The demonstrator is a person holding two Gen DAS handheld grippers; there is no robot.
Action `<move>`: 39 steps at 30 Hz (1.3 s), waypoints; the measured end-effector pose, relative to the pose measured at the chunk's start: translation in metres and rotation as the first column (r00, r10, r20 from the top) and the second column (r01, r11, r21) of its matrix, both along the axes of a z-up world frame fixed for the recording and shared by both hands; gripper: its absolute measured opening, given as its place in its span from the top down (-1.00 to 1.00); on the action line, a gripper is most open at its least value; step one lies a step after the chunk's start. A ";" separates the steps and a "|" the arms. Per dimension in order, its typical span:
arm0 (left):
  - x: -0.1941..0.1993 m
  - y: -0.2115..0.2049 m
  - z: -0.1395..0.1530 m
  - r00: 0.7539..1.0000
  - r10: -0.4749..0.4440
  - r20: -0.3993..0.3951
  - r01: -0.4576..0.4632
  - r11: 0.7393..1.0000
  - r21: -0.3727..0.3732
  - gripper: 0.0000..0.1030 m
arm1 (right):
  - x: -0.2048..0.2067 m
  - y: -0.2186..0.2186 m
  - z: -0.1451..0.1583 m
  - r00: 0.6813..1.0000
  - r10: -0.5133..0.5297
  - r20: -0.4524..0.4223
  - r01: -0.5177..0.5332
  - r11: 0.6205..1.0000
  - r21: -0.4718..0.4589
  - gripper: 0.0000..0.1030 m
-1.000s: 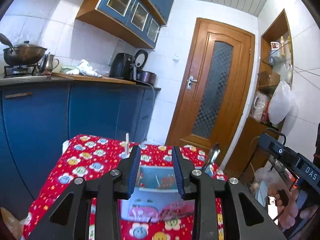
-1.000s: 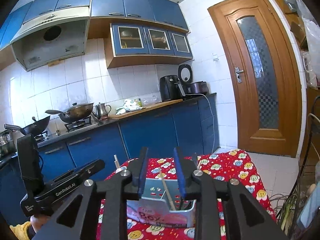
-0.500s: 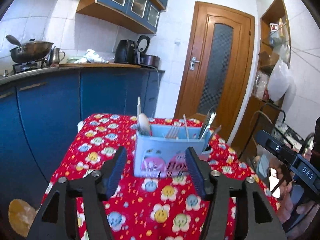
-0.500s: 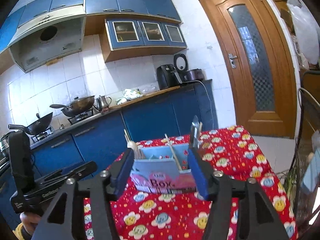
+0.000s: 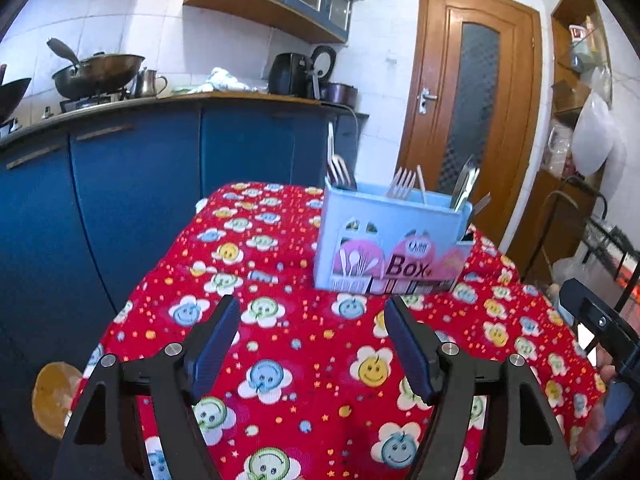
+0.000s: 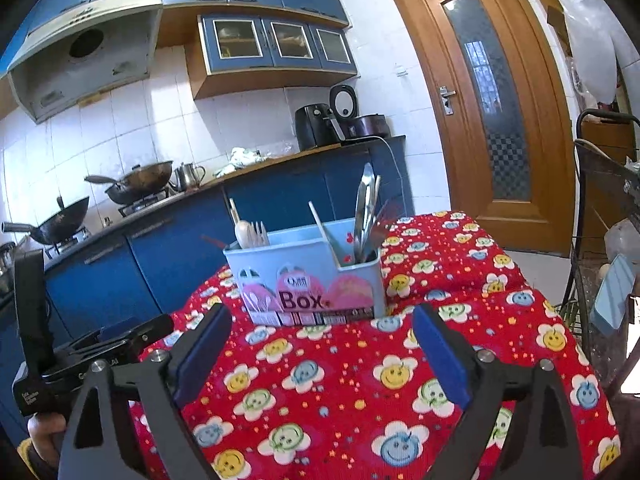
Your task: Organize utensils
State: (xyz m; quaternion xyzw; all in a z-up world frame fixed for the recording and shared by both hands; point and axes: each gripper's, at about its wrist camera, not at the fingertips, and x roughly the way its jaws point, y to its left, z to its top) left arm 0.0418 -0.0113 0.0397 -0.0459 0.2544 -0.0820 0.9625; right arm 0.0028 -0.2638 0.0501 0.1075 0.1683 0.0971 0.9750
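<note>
Your left gripper (image 5: 312, 314) has its jaws apart, nothing between them, and they've just been opening. It hangs over the red flower-print tablecloth (image 5: 288, 364). Your right gripper (image 6: 322, 322) is the same: jaws wide, empty, just been opening, over the same cloth.

The pale blue utensil box (image 5: 390, 244) stands upright on the cloth just beyond both sets of fingertips, apart from them, its "Box" label facing you. Inside it: forks (image 5: 401, 188), tongs (image 6: 366, 216) in the right-hand compartment, and a pale spoon (image 6: 243, 233) in the left one. The thin white stick (image 6: 322, 222) may be a chopstick; it's too slim to tell.

Your right-hand unit shows at the right edge of the left view, your left-hand unit at the lower left of the right view. Behind the table: blue cabinets (image 6: 176, 256), wok (image 6: 140, 178) on the stove, wooden door (image 5: 472, 112).
</note>
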 end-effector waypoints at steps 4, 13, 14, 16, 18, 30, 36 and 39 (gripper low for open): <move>0.001 -0.003 -0.011 1.000 0.006 -0.023 -0.006 1.000 0.001 -0.47 | -0.006 -0.002 -0.014 0.999 -0.045 0.008 0.045 0.999 -0.017 -0.93; 0.000 -0.008 -0.022 0.999 0.022 -0.029 -0.021 0.999 0.033 -0.47 | -0.007 -0.008 -0.037 0.995 -0.091 -0.041 0.090 0.996 -0.018 -0.94; 0.000 -0.008 -0.023 0.999 0.025 -0.029 -0.024 0.999 0.037 -0.47 | -0.006 -0.008 -0.038 0.995 -0.088 -0.047 0.088 0.996 -0.013 -0.94; 0.001 -0.009 -0.025 0.999 0.028 -0.034 -0.027 0.999 0.042 -0.47 | -0.006 -0.010 -0.039 0.995 -0.087 -0.053 0.087 0.996 -0.003 -0.94; 0.001 -0.010 -0.025 0.999 0.032 -0.030 -0.030 0.998 0.046 -0.47 | -0.006 -0.010 -0.040 0.995 -0.087 -0.056 0.087 0.996 0.002 -0.94; -0.001 -0.013 -0.023 0.999 0.045 -0.004 -0.044 0.997 0.066 -0.47 | -0.005 -0.011 -0.041 0.994 -0.087 -0.066 0.088 0.996 0.009 -0.94; -0.003 -0.015 -0.022 0.999 0.042 0.008 -0.042 0.996 0.074 -0.47 | -0.005 -0.011 -0.041 0.994 -0.087 -0.068 0.088 0.996 0.010 -0.94; -0.003 -0.015 -0.022 0.999 0.041 0.009 -0.041 0.996 0.074 -0.47 | -0.006 -0.010 -0.042 0.994 -0.087 -0.069 0.088 0.996 0.009 -0.94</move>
